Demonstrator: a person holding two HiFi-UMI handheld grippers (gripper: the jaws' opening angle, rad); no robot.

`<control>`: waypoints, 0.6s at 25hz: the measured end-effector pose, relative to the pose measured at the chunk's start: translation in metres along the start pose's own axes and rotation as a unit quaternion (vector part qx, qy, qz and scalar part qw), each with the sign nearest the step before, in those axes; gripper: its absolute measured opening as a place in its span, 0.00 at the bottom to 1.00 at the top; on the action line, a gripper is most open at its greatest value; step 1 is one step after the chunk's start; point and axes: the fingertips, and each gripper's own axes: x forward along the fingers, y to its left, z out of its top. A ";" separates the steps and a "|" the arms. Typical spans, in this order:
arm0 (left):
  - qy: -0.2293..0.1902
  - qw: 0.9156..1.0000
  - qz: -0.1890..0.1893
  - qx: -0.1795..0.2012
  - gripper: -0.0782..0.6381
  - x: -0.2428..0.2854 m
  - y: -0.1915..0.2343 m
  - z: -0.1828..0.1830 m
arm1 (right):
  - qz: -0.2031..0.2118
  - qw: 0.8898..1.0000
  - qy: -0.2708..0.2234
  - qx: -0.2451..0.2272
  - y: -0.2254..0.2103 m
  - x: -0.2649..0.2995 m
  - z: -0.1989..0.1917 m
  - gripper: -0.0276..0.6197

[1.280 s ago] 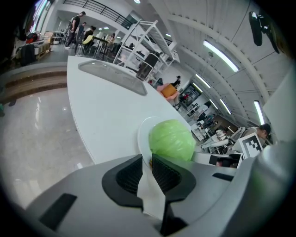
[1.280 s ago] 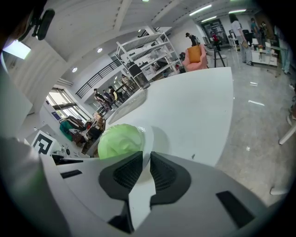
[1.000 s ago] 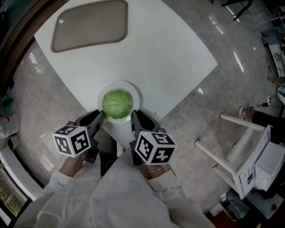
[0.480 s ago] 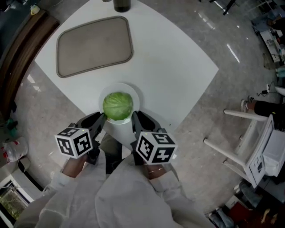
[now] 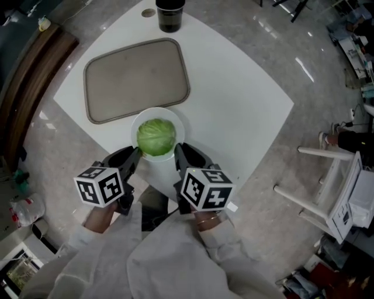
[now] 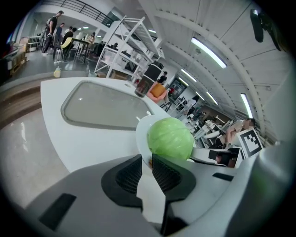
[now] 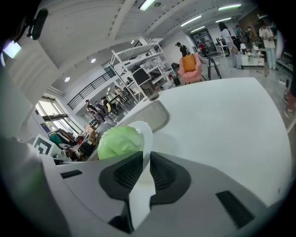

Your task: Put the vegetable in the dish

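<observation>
A round green cabbage [image 5: 156,137] sits in a white dish [image 5: 179,125] over the near corner of the white table [image 5: 234,99]. My left gripper [image 5: 135,154] is shut on the dish's near-left rim and my right gripper [image 5: 177,151] on its near-right rim. In the left gripper view the jaws [image 6: 147,162] pinch the thin white rim [image 6: 141,132], with the cabbage [image 6: 170,139] just beyond. The right gripper view shows the same: jaws [image 7: 145,162] clamped on the rim [image 7: 148,133], the cabbage [image 7: 119,141] to the left.
A grey-brown tray [image 5: 137,79] lies on the table just beyond the dish. At the far table edge stands a black cup [image 5: 170,14]. A white chair frame [image 5: 315,181] stands on the floor to the right. The table's right half is bare.
The dish with the cabbage, held by both grippers, has moved farther in over the table toward the tray. The black cup has come into view at the top.
</observation>
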 end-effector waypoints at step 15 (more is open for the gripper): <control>-0.023 0.999 0.024 -0.003 0.20 0.008 0.074 0.090 | 0.014 1.000 0.009 -0.016 0.046 0.094 0.054 0.13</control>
